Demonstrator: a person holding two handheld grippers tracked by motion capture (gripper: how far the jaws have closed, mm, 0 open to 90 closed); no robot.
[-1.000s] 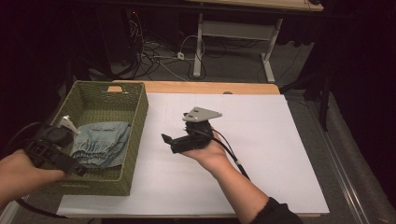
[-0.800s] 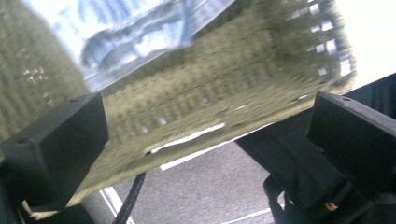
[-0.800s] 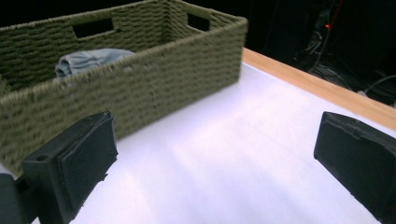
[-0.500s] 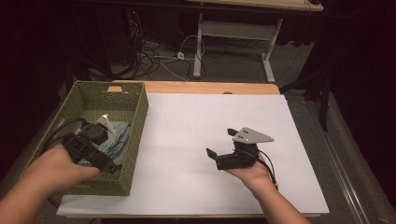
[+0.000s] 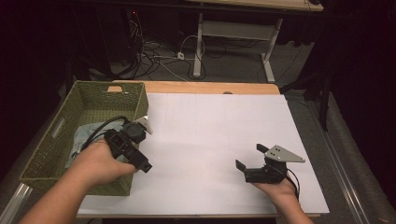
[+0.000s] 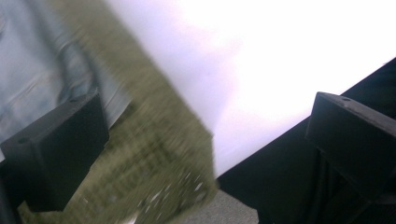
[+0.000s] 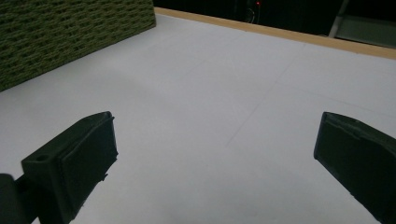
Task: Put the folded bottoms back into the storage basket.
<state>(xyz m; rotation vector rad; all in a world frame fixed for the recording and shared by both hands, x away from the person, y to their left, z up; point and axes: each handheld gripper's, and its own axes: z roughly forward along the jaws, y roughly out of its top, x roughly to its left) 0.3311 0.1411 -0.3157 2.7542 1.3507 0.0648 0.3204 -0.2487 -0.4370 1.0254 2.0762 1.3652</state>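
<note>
A blue cloth (image 5: 84, 135) lies inside the green woven basket (image 5: 56, 140) at the left of the white worktop (image 5: 215, 135). The left gripper (image 5: 142, 163) is over the basket's right wall, jaws wide apart and holding nothing. The right gripper (image 5: 247, 163) is low over the bare worktop, well apart from the basket, jaws wide apart too and empty.

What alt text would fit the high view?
A person's left gripper hovers open over the near right corner of a green woven basket holding blue cloth; the right gripper sits open on white paper.
</note>
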